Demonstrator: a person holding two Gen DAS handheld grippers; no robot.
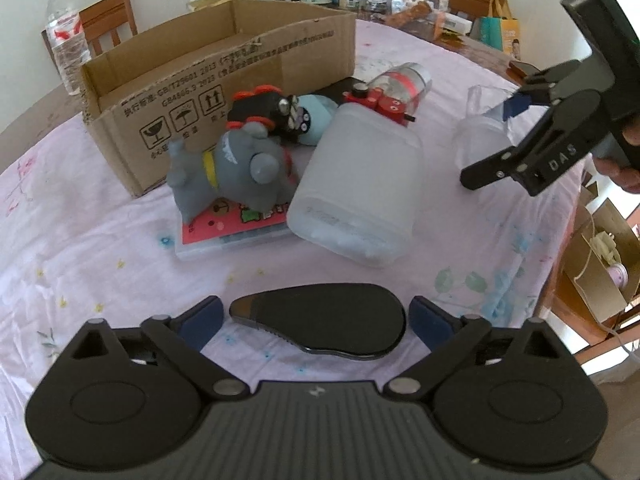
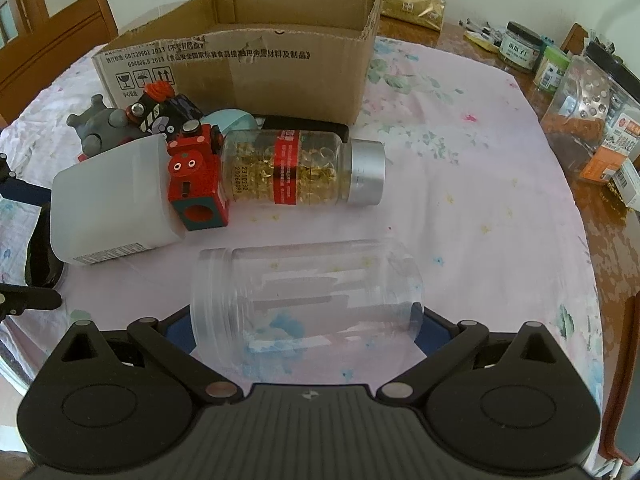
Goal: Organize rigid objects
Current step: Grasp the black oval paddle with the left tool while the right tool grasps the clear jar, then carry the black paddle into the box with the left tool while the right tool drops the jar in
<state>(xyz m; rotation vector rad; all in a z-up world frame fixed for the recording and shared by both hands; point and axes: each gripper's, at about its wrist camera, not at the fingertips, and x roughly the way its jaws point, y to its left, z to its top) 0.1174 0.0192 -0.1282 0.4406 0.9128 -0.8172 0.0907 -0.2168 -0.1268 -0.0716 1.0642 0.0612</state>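
Note:
An open cardboard box point(image 1: 208, 68) point(image 2: 256, 60) stands at the back of the table. In front lie a white plastic jar point(image 1: 356, 188) point(image 2: 112, 204), a capsule bottle point(image 2: 300, 168) point(image 1: 404, 84), a red block toy point(image 2: 196, 176) point(image 1: 376, 102), a grey toy point(image 1: 236, 168) and a black toy point(image 1: 268, 114). My left gripper point(image 1: 316, 316) is open around a flat black object point(image 1: 324, 320) on the cloth. My right gripper point(image 2: 304, 320) point(image 1: 496, 140) is open, its fingers either side of a clear empty jar point(image 2: 304, 292) point(image 1: 480, 132) lying on its side.
A pink flat case point(image 1: 236, 224) lies under the grey toy. A dark flat item point(image 2: 304, 126) lies by the box. Jars and packets point(image 2: 580, 92) crowd the right side, a water bottle point(image 1: 66, 40) stands at back left. Chairs ring the table; paper bags point(image 1: 600, 256) sit past its right edge.

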